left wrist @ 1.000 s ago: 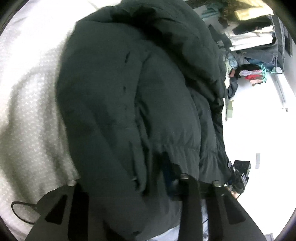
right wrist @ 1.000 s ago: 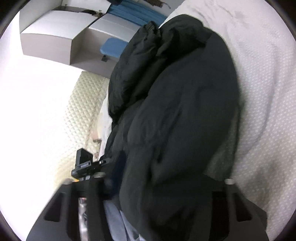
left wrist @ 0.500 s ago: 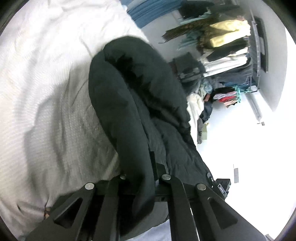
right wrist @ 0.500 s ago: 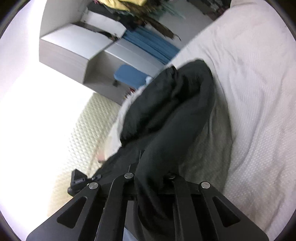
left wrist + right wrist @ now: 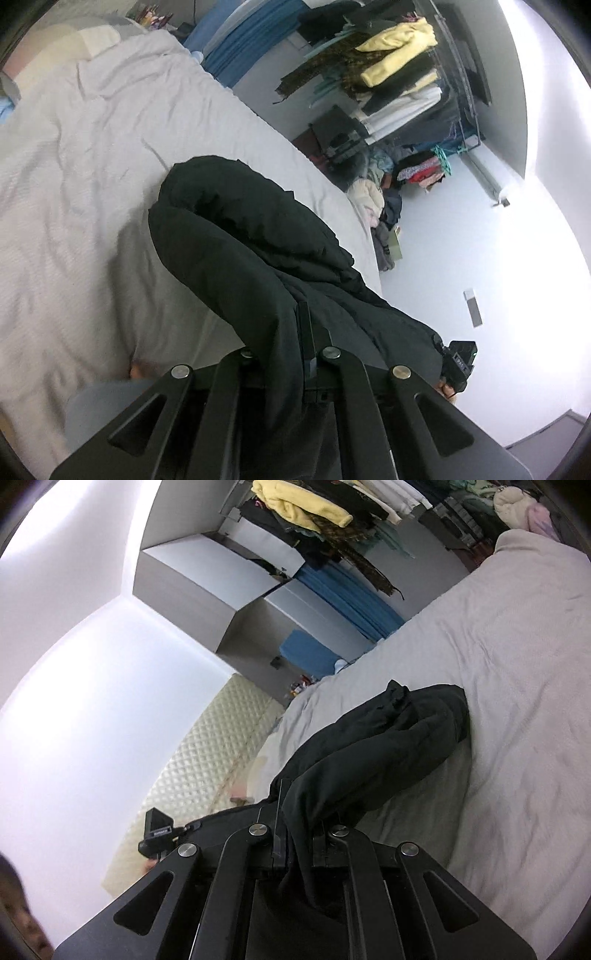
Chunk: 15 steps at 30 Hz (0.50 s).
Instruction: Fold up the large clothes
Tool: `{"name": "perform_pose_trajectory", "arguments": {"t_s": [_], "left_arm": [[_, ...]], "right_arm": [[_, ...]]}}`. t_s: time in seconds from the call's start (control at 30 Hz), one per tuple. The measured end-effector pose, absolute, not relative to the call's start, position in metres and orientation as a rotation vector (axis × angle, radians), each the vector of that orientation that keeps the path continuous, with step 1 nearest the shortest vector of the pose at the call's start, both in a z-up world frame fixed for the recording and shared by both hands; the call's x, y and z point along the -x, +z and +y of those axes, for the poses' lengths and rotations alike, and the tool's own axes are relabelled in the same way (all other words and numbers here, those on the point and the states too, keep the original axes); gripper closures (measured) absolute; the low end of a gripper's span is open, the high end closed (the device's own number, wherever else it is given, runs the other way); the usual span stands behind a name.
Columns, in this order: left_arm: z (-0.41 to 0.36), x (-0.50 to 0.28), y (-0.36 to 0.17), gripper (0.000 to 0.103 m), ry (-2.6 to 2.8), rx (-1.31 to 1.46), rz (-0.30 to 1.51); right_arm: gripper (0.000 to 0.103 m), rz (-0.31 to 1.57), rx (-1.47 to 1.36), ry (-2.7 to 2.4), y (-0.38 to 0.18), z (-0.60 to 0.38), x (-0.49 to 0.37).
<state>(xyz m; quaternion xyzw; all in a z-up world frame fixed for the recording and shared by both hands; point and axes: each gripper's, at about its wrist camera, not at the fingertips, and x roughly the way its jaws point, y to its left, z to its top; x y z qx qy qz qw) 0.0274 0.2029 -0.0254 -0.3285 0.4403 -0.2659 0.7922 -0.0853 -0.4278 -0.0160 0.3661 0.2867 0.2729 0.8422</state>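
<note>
A big black padded jacket (image 5: 243, 251) hangs lifted above the bed, stretched between both grippers. My left gripper (image 5: 291, 328) is shut on one edge of the jacket, whose fabric drapes over its fingers. My right gripper (image 5: 295, 812) is shut on the other edge of the jacket (image 5: 373, 746), and the far bulk still sags down toward the pale sheet (image 5: 517, 686). The right gripper's body (image 5: 456, 360) shows at the lower right of the left wrist view, and the left gripper's body (image 5: 157, 832) shows at the lower left of the right wrist view.
The bed (image 5: 81, 184) with a wrinkled pale sheet spreads under the jacket. A clothes rack (image 5: 399, 74) full of garments and a pile on the floor (image 5: 380, 206) lie beyond the bed. Grey cabinets (image 5: 207, 587), blue bedding (image 5: 347, 594) and a quilted headboard (image 5: 207, 760) stand near the bed.
Both grippers closed on the jacket and rose with it. The jacket went from lying spread on the bed to hanging lifted, and more of the room came into view.
</note>
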Motion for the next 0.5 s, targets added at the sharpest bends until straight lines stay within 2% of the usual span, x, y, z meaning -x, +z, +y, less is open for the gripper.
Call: {"name": "perform_pose_trajectory", "arguments": {"t_s": [0.27,0.5], "left_arm": [[0.22,0.038,-0.003,0.1,-0.578,0.686,0.972],[0.223,0.015,-0.005,0.1,-0.569,0.735,0.986]], "right_arm": [[0.096,0.656,-0.768,0.553,0.005,-0.42,0.156],[0.096,0.666,-0.79,0.535,0.011,-0.416,0.137]]}}
